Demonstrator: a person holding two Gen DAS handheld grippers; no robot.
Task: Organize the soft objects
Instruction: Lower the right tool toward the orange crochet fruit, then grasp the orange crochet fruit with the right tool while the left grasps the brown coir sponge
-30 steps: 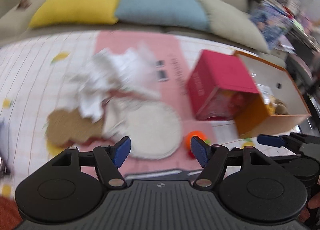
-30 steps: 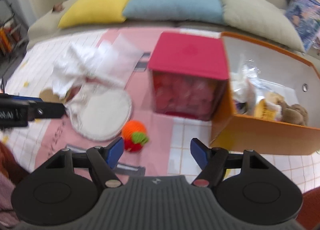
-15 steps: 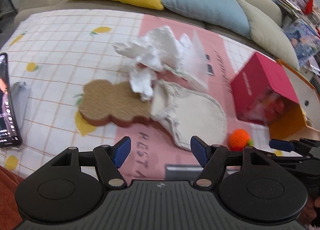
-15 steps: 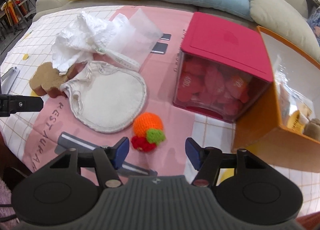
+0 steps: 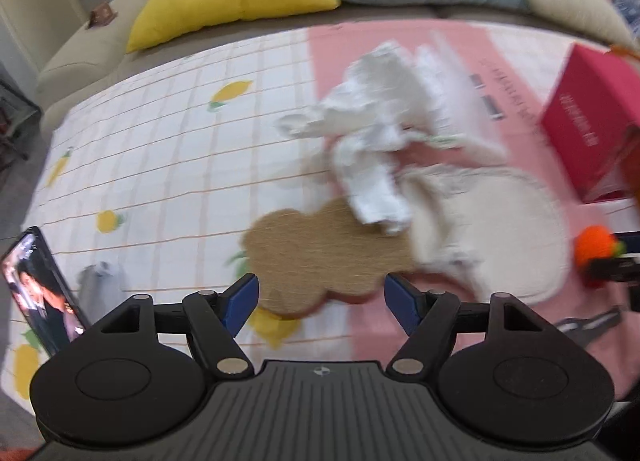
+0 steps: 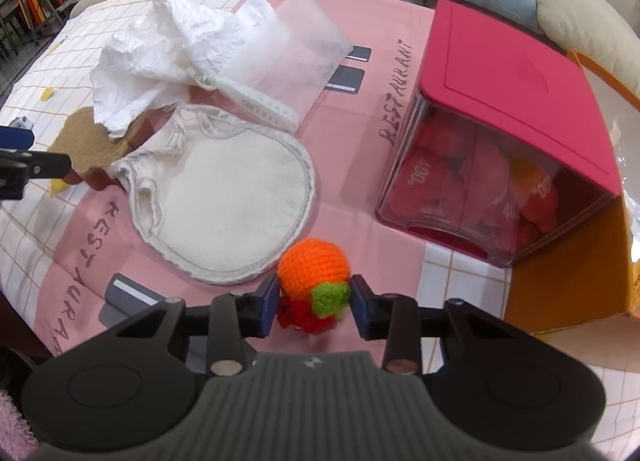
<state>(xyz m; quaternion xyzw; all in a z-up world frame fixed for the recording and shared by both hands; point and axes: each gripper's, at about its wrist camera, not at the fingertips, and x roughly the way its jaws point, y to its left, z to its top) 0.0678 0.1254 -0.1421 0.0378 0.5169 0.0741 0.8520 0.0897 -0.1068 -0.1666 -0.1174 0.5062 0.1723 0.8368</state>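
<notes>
Between the right claw's blue pads, near the front edge of the table: the crocheted orange toy.

Right gripper [image 6: 313, 303] stands narrowed around the crocheted toy [image 6: 313, 272], its pads just beside or touching the yarn on either side; whether it grips yet, I cannot tell. The toy's leaf end points toward the claw, so the right hand is plainly nearer. Off to its right stands the orange box [image 6: 568, 269], beyond the pink-lidded container [image 6: 516, 73]. Left gripper [image 5: 320, 299] hangs wide, empty, above the brown sponge [image 5: 324, 257].
</notes>
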